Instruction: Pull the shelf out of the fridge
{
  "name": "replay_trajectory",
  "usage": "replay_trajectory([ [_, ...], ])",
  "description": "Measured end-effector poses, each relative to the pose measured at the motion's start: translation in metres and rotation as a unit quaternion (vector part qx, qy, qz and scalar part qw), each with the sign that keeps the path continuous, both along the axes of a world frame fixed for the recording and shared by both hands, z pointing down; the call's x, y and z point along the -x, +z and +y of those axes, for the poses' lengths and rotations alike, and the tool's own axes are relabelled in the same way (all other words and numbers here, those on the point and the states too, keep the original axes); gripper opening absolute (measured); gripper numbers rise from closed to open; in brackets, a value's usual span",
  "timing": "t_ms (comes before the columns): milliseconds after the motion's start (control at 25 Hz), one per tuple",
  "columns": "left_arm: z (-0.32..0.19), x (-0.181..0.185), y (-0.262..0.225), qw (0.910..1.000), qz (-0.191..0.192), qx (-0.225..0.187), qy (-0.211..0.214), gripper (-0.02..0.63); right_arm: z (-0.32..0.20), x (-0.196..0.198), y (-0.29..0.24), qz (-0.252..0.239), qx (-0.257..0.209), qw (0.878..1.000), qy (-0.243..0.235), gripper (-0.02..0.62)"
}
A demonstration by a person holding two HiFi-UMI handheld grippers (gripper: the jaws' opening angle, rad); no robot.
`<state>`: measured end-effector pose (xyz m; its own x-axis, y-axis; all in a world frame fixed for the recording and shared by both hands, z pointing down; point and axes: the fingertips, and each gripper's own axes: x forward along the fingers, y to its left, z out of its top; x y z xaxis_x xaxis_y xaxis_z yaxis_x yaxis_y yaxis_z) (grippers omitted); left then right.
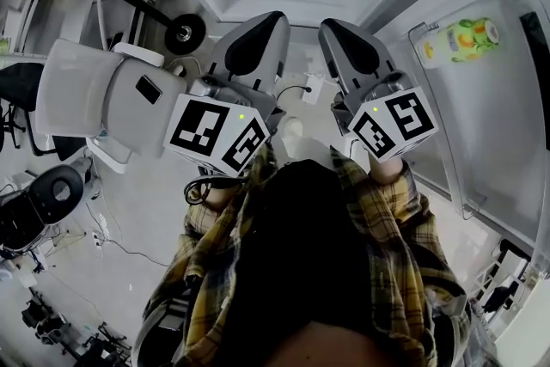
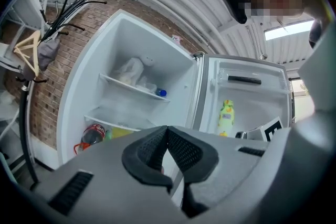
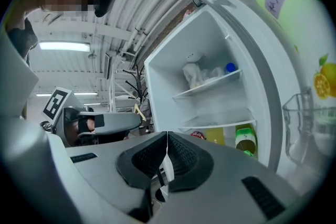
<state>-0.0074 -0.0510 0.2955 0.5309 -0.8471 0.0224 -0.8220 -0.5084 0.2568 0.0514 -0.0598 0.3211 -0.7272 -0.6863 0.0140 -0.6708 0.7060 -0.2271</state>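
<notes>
White fridge (image 2: 100, 60) stands open, its upper shelf (image 2: 137, 88), loaded with a bag (image 2: 130, 70), and lower shelf (image 2: 118, 119) both seated between the side walls, so the pull has not begun. Left tool (image 2: 167, 131) and right tool (image 3: 167, 136) hang side by side short of it, jaws together and empty, probably because neither has reached a shelf's front edge yet.

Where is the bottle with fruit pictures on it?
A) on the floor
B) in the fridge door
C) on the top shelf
B: the bottle stands upright in the open door, not inside the fridge.
</notes>
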Motion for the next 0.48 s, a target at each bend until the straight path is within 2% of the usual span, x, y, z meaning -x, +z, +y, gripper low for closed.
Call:
replay_trajectory([
  [480, -0.052, 0.021, 0.005, 0.9998, 0.002, -0.004, 0.021, 0.004, -0.05, 0.021, 0.007, 0.005, 0.002, 1.0, 0.023, 0.02],
])
